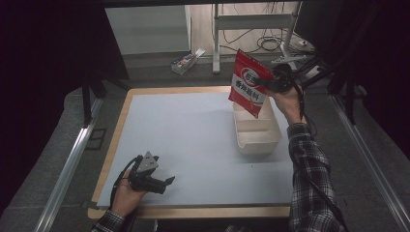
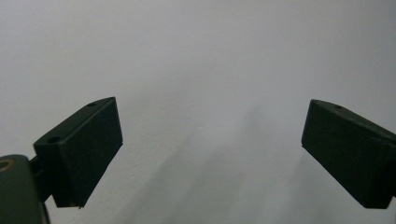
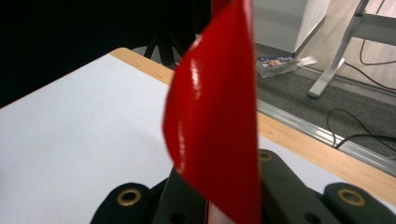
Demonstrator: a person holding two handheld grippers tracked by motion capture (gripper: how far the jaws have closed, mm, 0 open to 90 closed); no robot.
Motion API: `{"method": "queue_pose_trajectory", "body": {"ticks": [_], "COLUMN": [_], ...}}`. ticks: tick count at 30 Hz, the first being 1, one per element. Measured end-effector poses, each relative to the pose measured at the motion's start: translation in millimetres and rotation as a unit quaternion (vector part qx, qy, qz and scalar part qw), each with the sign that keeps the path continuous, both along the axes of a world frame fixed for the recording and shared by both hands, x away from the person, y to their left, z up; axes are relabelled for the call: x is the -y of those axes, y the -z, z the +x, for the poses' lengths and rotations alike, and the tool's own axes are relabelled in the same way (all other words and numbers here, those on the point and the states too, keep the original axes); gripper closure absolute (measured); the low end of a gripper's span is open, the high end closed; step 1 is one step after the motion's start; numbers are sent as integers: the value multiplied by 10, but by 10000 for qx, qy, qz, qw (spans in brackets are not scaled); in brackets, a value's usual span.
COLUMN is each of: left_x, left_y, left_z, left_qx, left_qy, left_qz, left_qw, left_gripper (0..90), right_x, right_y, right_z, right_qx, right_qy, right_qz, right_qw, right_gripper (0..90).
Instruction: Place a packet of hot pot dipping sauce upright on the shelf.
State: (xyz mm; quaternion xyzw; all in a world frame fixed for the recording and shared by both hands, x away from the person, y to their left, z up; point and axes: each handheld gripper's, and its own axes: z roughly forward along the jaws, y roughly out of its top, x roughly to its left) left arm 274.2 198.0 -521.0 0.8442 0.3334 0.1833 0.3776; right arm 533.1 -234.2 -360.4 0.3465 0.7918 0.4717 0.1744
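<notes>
At the near left of the table [image 1: 193, 125], the left gripper [image 1: 167, 182] rests low with its jaws spread wide and nothing between them. To the right, the right gripper [image 1: 264, 83] is clamped on the edge of the red packet [image 1: 248, 82], held tilted in the air above the white bin [image 1: 256, 133] — clear of it. The packet's lower corner hides part of the bin's far compartment; the near compartment looks bare.

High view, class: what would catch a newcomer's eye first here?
The red pouch, clamped in the right gripper, hangs above the white tray at the table's far right. At the near left, the left gripper rests open on the pale blue table.
</notes>
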Motion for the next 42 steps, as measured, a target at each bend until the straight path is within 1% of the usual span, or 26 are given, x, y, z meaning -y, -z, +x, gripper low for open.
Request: {"method": "queue_pose_trajectory", "body": {"ticks": [6, 9, 10, 11, 12, 14, 15, 17, 21, 22, 23, 26, 27, 29, 34, 36, 39, 42], "left_x": [8, 9, 9, 12, 12, 13, 13, 12, 8, 8, 7, 7, 7, 9, 15, 17, 17, 16], "left_y": [4, 4, 4, 5, 5, 5, 5, 4, 5, 5, 3, 3, 3, 4, 5, 5, 5, 5], "left_z": [1, 0, 0, 0, 0, 0, 0, -1, -1, -1, -2, -3, -3, -2, -2, -4, -4, -3], "left_qx": [-10, -4, 1, 9, 9, 18, 18, 24, 28, 28, 31, 36, 38, 36, 40, 46, 50, 49], "left_qy": [6, 9, 10, 5, 5, 4, 4, 1, -7, -7, -4, -2, 0, 8, 7, 3, 0, 3], "left_qz": [27, 40, 48, 34, 34, 47, 47, 45, 33, 33, 29, 29, 31, 35, 53, 60, 63, 63], "left_qw": [10000, 10000, 10000, 10000, 10000, 10000, 10000, 10000, 10000, 10000, 10000, 10000, 10000, 10000, 10000, 10000, 10000, 10000], "left_gripper": [51, 51, 51, 51, 51, 51, 51, 51, 51, 51, 51, 51, 51, 51, 51, 51, 51, 52], "right_x": [152, 228, 247, 264, 272, 306, 306, 306, 243, 243, 211, 186, 191, 214, 277, 294, 311, 293], "right_y": [-5, -6, 1, 16, 29, 66, 66, 112, 196, 196, 234, 288, 299, 310, 363, 387, 402, 398], "right_z": [-70, -99, -105, -110, -113, -116, -116, -101, -68, -68, -55, -39, -36, -30, -17, -10, -2, -3], "right_qx": [-20, -47, -70, -95, -90, -109, -109, -151, -209, -209, -230, -270, -260, -279, -303, -305, -348, -360], "right_qy": [105, 170, 194, 223, 251, 280, 280, 274, 246, 246, 236, 256, 265, 310, 504, 618, 683, 730], "right_qz": [-11, -55, -90, -209, -266, -170, -170, -174, -239, -239, -264, -275, -244, -199, -260, -338, -301, -402], "right_qw": [9999, 9998, 9997, 9995, 9993, 9994, 9994, 9994, 9992, 9992, 9991, 9989, 9990, 9989, 9979, 9970, 9966, 9959], "right_gripper": [892, 892, 892, 892, 892, 892, 892, 891, 890, 890, 890, 890, 889, 889, 886, 884, 878, 852]}}
